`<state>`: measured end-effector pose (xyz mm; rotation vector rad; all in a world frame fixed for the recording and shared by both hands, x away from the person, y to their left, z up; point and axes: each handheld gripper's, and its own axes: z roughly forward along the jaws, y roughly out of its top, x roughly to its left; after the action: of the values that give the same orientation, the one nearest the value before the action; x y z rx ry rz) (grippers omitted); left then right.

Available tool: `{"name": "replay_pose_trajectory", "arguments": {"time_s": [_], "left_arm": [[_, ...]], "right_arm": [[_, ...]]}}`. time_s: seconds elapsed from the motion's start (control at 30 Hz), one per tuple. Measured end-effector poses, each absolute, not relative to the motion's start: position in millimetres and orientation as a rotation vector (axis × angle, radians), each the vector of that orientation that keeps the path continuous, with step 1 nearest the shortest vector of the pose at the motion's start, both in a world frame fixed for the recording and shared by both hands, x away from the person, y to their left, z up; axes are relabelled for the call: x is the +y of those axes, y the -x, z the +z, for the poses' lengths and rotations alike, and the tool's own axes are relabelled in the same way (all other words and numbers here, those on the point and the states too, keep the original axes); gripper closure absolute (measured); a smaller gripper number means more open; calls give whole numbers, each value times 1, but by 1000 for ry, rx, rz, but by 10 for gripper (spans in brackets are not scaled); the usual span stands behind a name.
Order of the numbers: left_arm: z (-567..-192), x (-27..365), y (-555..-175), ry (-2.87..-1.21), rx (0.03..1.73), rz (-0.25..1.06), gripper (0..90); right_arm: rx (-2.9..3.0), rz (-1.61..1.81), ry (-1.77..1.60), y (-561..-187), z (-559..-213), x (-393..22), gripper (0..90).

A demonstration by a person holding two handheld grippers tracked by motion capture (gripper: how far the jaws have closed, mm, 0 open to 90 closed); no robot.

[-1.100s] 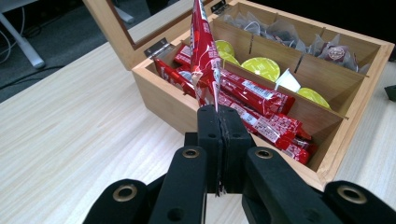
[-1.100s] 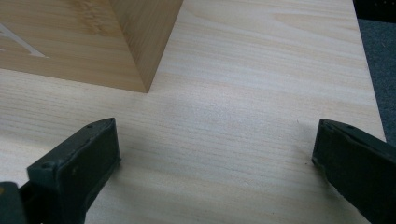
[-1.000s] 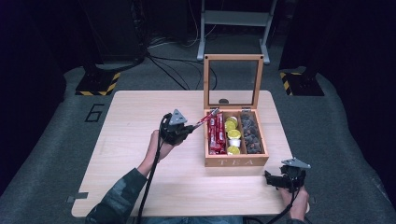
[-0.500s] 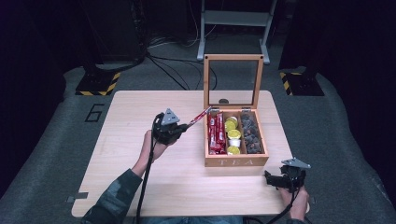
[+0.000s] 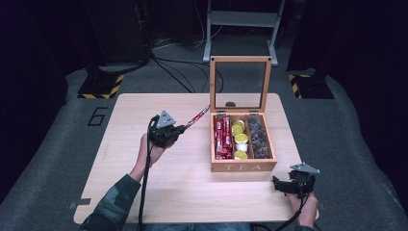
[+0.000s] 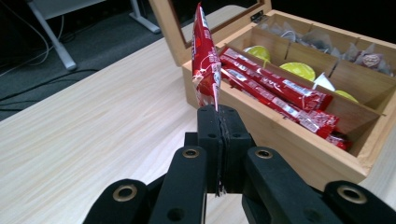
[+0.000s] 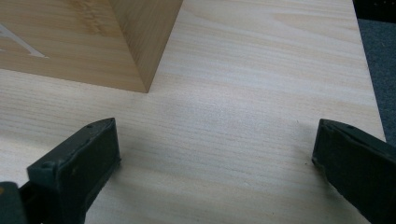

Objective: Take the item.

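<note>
Dark floor and cables surround a pale wooden table (image 5: 192,192). High view: left gripper (image 5: 180,129) holds a red sachet (image 5: 197,117) just left of the open tea box (image 5: 243,166); right gripper (image 5: 278,184) rests near the table's front corner. Left gripper view: jaws clamped on the sachet's end; it appears lifted out, so setting it down likely follows. Right gripper view: jaws wide apart, empty.

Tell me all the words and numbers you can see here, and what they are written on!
"TEA" stands on the front wall of the wooden box, in pale letters.
"6" stands on the grey floor mat, left of the table.
The red packet pinched in the left gripper has white print, too blurred to read.
The red packets in the box carry small labels, too small to read.
</note>
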<state>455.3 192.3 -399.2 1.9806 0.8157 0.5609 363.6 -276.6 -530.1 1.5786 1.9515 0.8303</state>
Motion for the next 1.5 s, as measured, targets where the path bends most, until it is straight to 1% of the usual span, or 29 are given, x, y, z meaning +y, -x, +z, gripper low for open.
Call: {"name": "replay_pose_trajectory", "arguments": {"time_s": [0.73, 1.17, 1.5], "left_arm": [[-407, 240, -465, -1927, 947, 627, 888], [-415, 261, -473, -1902, 1020, 671, 888], [-420, 277, -480, -1863, 1082, 678, 888]], "right_arm": [[1950, 830, -1580, -364, -530, -276, 2], [1949, 829, -1581, -364, -530, -276, 2], [1949, 829, -1581, -364, -530, -276, 2]]}}
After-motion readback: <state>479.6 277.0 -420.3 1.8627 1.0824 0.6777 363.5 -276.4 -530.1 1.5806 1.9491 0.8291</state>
